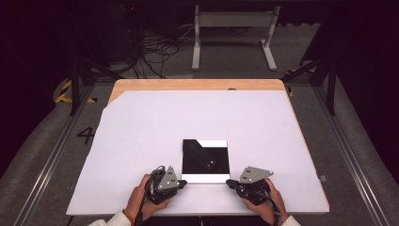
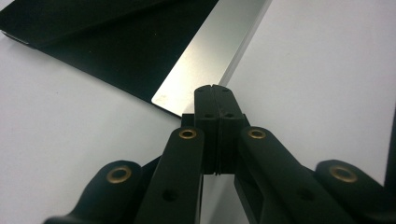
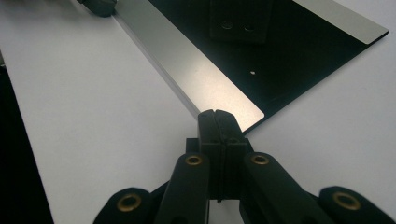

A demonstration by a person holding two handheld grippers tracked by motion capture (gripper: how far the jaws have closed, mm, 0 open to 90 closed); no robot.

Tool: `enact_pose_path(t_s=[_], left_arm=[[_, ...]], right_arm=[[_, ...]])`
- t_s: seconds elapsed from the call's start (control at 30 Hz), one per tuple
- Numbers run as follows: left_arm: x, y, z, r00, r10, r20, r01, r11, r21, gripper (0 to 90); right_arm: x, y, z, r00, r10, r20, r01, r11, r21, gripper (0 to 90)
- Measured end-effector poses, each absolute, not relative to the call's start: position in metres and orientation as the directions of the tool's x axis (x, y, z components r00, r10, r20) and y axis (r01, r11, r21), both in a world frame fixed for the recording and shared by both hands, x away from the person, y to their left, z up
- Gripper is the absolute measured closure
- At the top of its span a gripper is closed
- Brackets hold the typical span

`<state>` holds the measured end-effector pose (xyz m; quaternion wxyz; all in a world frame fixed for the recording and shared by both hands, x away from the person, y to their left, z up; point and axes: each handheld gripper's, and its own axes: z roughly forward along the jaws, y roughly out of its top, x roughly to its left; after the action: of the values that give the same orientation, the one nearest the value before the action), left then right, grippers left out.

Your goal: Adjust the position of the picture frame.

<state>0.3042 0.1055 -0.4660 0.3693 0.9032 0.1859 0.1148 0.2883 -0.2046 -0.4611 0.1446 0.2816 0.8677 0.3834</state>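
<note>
Your left gripper [image 1: 182,183] is clenched, its jaws pressed together with nothing between them, and its tip rests at the near left corner of the black square plate [image 1: 205,160]. Your right gripper [image 1: 230,182] is clenched too, also empty, with its tip at the near right corner. The plate lies flat on the white table [image 1: 141,136], between your two grippers and just ahead of them. Its silver strip [image 2: 210,60] runs along the edge nearest to you.

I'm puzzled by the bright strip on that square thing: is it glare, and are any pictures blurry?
High view: soft, dim surroundings, evenly lit white table sheet. Left gripper view: the flat black square panel's silver edge band catches glare; the near claw looks sharp. Right gripper view: same sheen, far corner slightly soft.
</note>
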Motion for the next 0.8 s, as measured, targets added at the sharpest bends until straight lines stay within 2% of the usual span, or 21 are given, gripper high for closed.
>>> enact_pose_path(t_s=[0.33, 0.8], left_arm=[[0.318, 0.103, -0.466, 0.895, 0.441, 0.07, 0.262, -0.645, 0.718, 90.0], [0.323, 0.11, -0.467, 0.908, 0.418, 0.042, 0.258, -0.634, 0.729, 89.7]], right_arm=[[0.296, -0.202, -0.461, -0.793, 0.606, -0.059, 0.369, 0.555, 0.745, 90.0], [0.299, -0.202, -0.461, -0.792, 0.608, -0.057, 0.372, 0.555, 0.744, 90.0]])
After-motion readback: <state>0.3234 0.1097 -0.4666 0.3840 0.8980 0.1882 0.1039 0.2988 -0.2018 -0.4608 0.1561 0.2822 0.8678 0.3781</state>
